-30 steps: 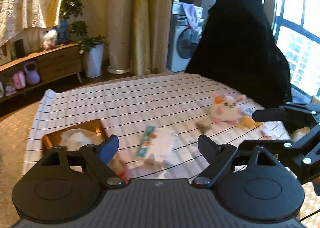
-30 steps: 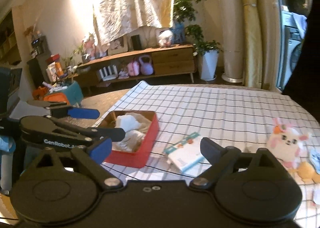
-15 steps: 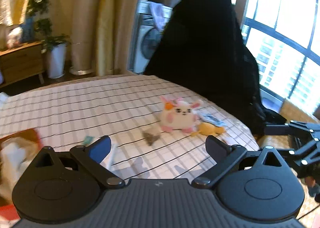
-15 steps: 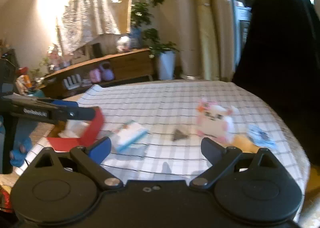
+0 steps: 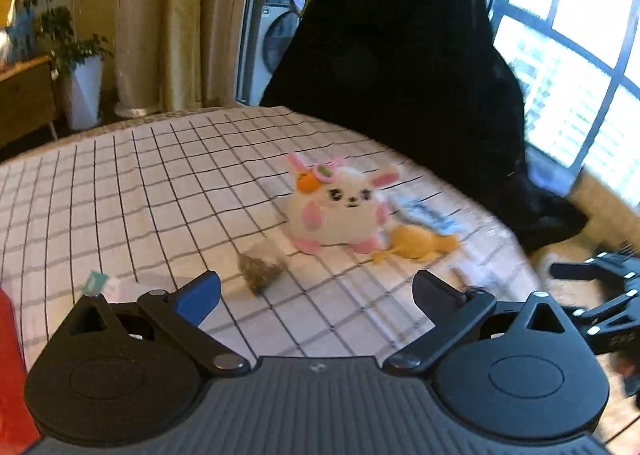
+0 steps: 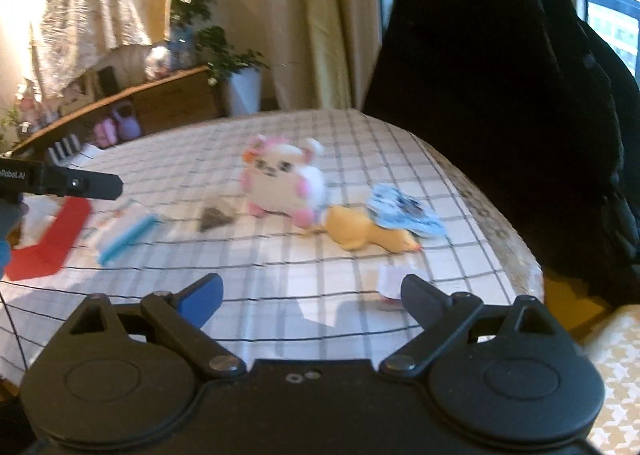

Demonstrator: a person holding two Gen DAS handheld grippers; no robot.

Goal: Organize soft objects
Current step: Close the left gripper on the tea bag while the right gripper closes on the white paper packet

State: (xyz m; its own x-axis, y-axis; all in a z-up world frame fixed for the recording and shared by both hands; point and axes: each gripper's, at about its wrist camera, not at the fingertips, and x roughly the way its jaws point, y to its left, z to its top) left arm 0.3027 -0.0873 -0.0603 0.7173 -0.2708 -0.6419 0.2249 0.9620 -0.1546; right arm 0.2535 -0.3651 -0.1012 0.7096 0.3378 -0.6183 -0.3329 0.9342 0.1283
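Note:
A white and pink plush bunny (image 5: 336,211) (image 6: 284,181) sits on the checked tablecloth (image 5: 160,183). A yellow plush toy (image 5: 418,241) (image 6: 368,233) lies beside it, with a blue and white packet (image 5: 428,213) (image 6: 402,211) behind. A small grey-brown piece (image 5: 258,271) (image 6: 214,217) lies nearer. A tissue pack (image 6: 126,231) lies by the red box (image 6: 52,235). My left gripper (image 5: 316,293) is open and empty, short of the bunny. My right gripper (image 6: 310,295) is open and empty above the cloth.
A black draped shape (image 5: 400,55) stands behind the table's far right edge. A small white and pink item (image 6: 390,283) lies near the right fingertip. The table edge (image 6: 496,231) curves away at right. A sideboard (image 6: 140,103) and potted plant (image 6: 228,55) stand behind.
Both grippers have swung to the right, from the red box and tissue pack toward the bunny and yellow toy. Both stay open and empty.

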